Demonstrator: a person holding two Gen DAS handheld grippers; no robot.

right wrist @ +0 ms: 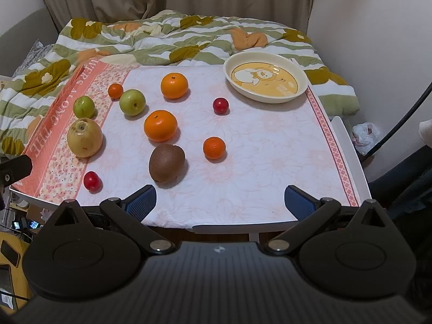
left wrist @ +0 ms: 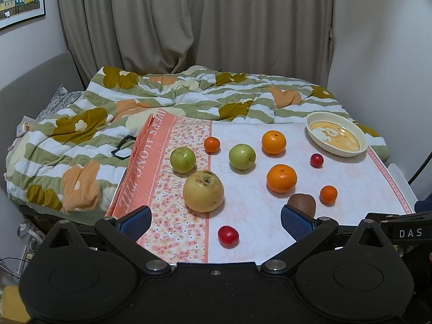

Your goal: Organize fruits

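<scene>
Fruit lies scattered on a small cloth-covered table (right wrist: 256,189): a yellow pear (left wrist: 203,191) (right wrist: 84,137), two green apples (left wrist: 242,156) (right wrist: 132,102), two large oranges (left wrist: 281,178) (right wrist: 160,125), two small tangerines (right wrist: 214,148), a brown kiwi (right wrist: 166,163) and two red plums (left wrist: 228,235) (right wrist: 220,105). A cream plate (right wrist: 266,77) (left wrist: 336,137) sits empty at the far right corner. My left gripper (left wrist: 216,222) hangs open over the near edge, the near plum between its fingers' lines. My right gripper (right wrist: 220,202) is open above the near edge, holding nothing.
A rumpled striped, flowered quilt (left wrist: 94,124) covers the bed behind and left of the table. Beige curtains (left wrist: 194,21) hang behind it. Black glasses (left wrist: 122,147) lie on the quilt. A wall stands close on the right, with a plastic bag (right wrist: 365,135) on the floor.
</scene>
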